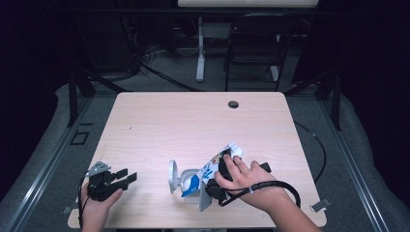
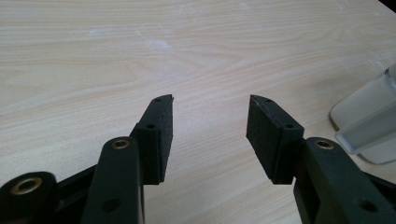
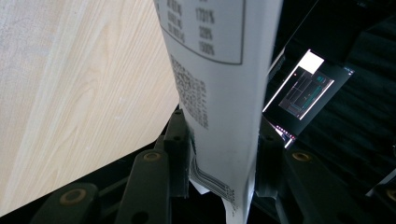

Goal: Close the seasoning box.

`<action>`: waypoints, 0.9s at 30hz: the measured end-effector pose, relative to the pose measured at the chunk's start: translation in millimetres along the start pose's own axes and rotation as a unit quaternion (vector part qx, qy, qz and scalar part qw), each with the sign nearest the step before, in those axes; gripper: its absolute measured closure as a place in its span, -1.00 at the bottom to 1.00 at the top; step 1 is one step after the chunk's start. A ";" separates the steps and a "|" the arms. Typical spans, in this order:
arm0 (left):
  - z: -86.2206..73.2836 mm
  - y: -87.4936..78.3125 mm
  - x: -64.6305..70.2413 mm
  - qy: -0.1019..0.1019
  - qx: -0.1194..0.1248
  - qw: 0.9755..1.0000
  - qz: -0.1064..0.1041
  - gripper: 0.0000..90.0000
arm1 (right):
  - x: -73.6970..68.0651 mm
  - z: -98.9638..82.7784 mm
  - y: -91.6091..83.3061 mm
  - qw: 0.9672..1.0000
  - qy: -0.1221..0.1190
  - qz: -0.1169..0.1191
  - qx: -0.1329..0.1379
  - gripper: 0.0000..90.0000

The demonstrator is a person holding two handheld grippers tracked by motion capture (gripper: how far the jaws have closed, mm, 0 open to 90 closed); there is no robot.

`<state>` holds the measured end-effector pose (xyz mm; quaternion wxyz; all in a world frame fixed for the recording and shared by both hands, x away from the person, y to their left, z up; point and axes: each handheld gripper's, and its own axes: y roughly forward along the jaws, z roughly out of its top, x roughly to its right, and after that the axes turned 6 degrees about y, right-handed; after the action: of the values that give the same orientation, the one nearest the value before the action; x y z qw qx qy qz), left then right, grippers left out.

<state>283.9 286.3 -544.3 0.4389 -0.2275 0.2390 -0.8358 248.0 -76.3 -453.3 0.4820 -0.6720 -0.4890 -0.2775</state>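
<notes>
- Your right gripper (image 1: 218, 180) is clamped on the printed pouch (image 1: 220, 164), a jaw pressed on each side of it.
- You hold the pouch tilted, its low end over what looks like a clear container (image 1: 189, 182), open lid upright.
- Your left gripper (image 1: 121, 178) rests near the table (image 1: 193, 121) edge, jaws apart, nothing between.

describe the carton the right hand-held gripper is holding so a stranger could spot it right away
On the light wooden table, look at the near edge, right of centre. There the right hand-held gripper clamps a carton, tipped with its top down over a clear lidded container. It is the one printed thing there: white with blue artwork and a nutrition table.
</notes>
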 end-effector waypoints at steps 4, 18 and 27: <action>-0.3 0.4 0.0 0.000 0.002 1.000 0.000 0.14 | 0.5 -0.2 -0.2 1.000 0.001 0.000 0.001 0.45; -0.7 0.7 -0.7 -0.001 0.004 1.000 0.001 0.14 | 1.1 0.0 -0.4 1.000 0.001 -0.002 0.001 0.45; -1.0 0.9 -0.8 -0.001 0.004 1.000 0.002 0.14 | 0.5 0.2 -0.5 1.000 0.001 -0.003 0.005 0.45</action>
<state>284.3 286.7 -545.7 0.4413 -0.2267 0.2358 -0.8356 247.7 -75.9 -452.8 0.4848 -0.6681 -0.4918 -0.2769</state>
